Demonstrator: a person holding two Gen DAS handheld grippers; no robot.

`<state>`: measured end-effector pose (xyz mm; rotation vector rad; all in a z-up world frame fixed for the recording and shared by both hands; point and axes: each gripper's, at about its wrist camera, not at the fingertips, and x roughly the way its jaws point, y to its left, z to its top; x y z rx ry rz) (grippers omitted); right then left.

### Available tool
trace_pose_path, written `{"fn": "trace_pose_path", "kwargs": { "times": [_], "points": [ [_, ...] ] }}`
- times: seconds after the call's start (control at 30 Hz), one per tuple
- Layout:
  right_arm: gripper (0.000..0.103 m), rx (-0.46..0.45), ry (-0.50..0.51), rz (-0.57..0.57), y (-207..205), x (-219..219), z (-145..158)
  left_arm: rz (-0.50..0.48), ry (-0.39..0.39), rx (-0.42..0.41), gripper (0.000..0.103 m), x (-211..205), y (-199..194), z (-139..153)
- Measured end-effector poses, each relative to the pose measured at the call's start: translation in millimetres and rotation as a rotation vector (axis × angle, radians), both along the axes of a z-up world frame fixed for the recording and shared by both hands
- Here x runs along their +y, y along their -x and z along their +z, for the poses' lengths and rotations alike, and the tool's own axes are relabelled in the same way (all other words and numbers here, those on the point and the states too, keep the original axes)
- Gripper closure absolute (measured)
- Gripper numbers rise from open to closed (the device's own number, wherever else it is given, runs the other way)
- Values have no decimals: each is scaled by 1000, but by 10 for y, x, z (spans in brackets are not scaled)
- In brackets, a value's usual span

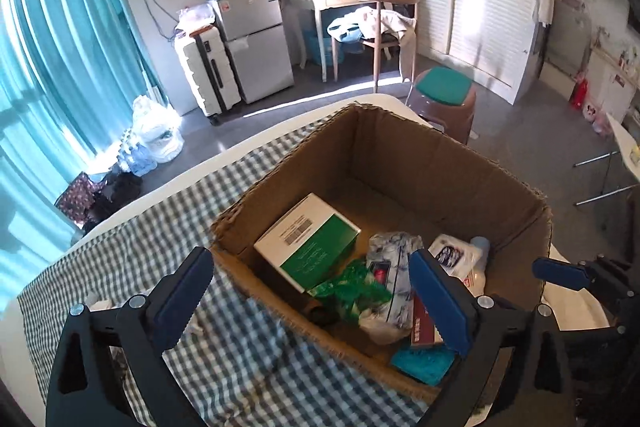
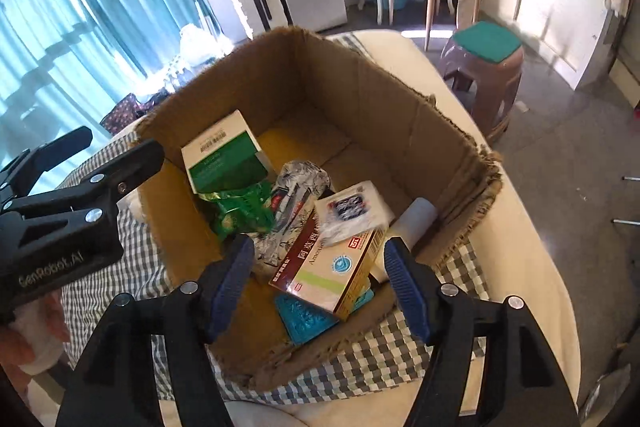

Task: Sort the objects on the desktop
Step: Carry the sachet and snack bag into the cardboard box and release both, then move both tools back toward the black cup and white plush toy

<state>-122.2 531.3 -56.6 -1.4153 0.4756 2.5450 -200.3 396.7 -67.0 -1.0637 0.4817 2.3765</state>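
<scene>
Both grippers, left gripper [image 1: 310,297] and right gripper [image 2: 320,285], gape wide, empty.

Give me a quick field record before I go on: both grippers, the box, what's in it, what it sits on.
left gripper: open, empty, over near box edge
right gripper: open, empty, above box
cardboard box: open top, on checkered cloth
contents: green-white box, green wrapper, medicine box, teal pad

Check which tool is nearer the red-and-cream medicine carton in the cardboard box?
Right. The right tool hangs open directly over the red-and-cream medicine carton; the left tool, also open, sits over the box's left edge, farther away.
</scene>
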Motion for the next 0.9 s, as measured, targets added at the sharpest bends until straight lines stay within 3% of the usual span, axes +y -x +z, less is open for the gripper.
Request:
{"fn": "trace_pose_path", "kwargs": {
  "times": [0.13,0.37,0.5,0.6,0.77,0.9],
  "points": [
    [36,56,-31,61,-177,-258,222,53,3,-28,2,-360,-29,123],
    [35,161,-98,192,-363,-909,632,202,5,37,0,-1343,-192,480],
    [33,217,-75,250,-413,-1314,721,254,-62,85,0,-2099,-341,647],
    [32,245,-69,304,-435,-1641,693,300,-67,113,0,-2599,-352,702],
    [31,260,-65,377,-363,-2042,547,410,-58,139,0,-3301,-298,583],
    [31,234,-69,411,-191,-2304,336,459,-59,100,0,-3663,-242,210]
  ]
}}
